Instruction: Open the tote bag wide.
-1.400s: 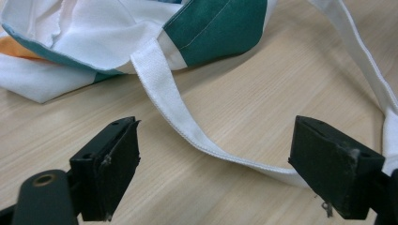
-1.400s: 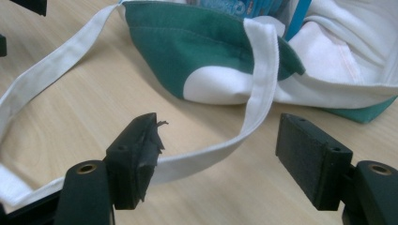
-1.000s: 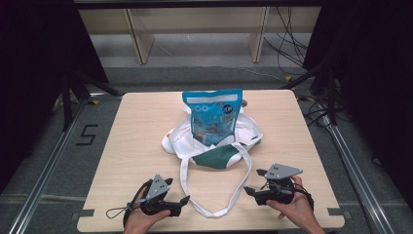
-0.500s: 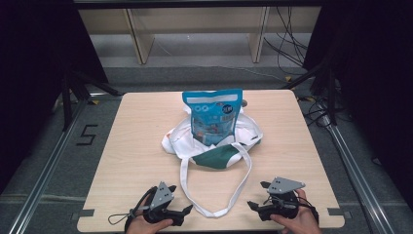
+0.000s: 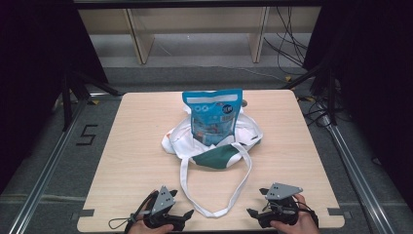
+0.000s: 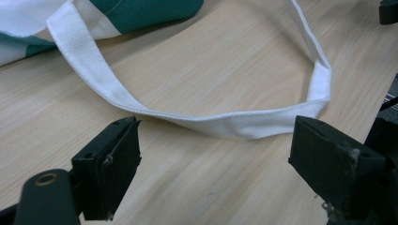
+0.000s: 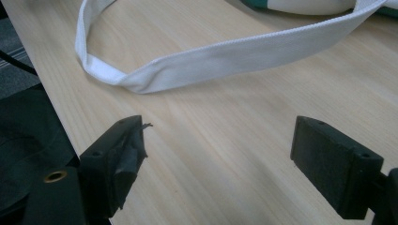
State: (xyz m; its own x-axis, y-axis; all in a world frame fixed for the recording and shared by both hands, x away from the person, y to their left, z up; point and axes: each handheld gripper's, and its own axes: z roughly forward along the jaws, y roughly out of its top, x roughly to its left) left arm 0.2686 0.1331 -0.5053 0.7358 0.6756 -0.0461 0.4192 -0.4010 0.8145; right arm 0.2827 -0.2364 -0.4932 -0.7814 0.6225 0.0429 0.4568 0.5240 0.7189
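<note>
Near edge of the table (image 5: pixel 122 161), high view: left gripper (image 5: pixel 187 215) sits at the bottom, left of centre, held in a hand (image 5: pixel 146 228) that enters from the bottom edge. Its jaws are spread wide with nothing between them; the left gripper view confirms this, bare wood showing in the gap. Right gripper (image 5: pixel 251 213) sits at the bottom, right of centre, in the other hand (image 5: pixel 297 225). Its jaws are likewise spread and empty, as seen in the right gripper view. The two grippers face inward toward each other, well apart.

Between them lies the strap (image 5: pixel 214 212), a white loop of webbing flat on the wood. Its closed end comes close to the near edge, between the two grippers, touching neither. In the left gripper view the strap (image 6: pixel 225 124) crosses just beyond the jaw tips. In the right gripper view the strap (image 7: pixel 225 56) lies farther ahead of the jaws, with its bend toward the upper left.

Following the strap back: both runs lead to the tote (image 5: pixel 214 146), white cloth with a green panel, crumpled near the table's centre. A blue pouch (image 5: pixel 213 117) stands upright on the tote's far part, its printed face toward the camera.

Beyond the table: grey floor, wooden shelf legs (image 5: pixel 139 41), and cables (image 5: pixel 292 48) at the far right.
</note>
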